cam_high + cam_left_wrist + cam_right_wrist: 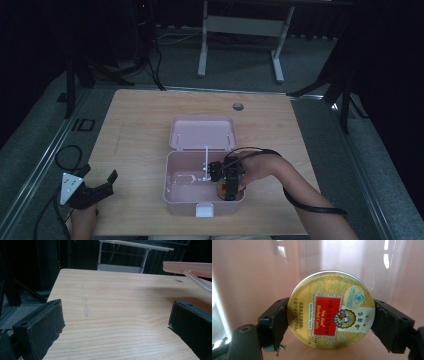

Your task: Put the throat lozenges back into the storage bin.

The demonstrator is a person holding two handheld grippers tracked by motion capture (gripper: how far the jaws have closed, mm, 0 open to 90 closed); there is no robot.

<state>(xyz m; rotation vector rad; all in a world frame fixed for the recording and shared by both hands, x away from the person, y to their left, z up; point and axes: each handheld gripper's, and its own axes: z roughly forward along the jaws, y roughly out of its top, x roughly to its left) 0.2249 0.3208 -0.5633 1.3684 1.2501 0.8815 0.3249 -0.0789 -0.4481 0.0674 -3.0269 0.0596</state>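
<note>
A pink plastic box point(175, 197) stands open near the table's front middle, its lid point(202, 132) folded back behind it. A round gold candy tin point(332, 311) with a red label sits between the jaws of my right gripper point(330, 322), which is shut on its rim, low inside the box's right end point(226, 186). In the right gripper view the pink inner wall point(249, 272) lies right behind the tin. My left gripper point(97, 192) hovers at the table's front left corner, open and holding nothing point(115, 322).
The wooden table point(140, 125) has bare room left of the box and behind the lid. A small round hole point(238, 106) marks its far edge. A white latch point(204, 210) sticks out of the box's front wall. Cables trail from both grippers.
</note>
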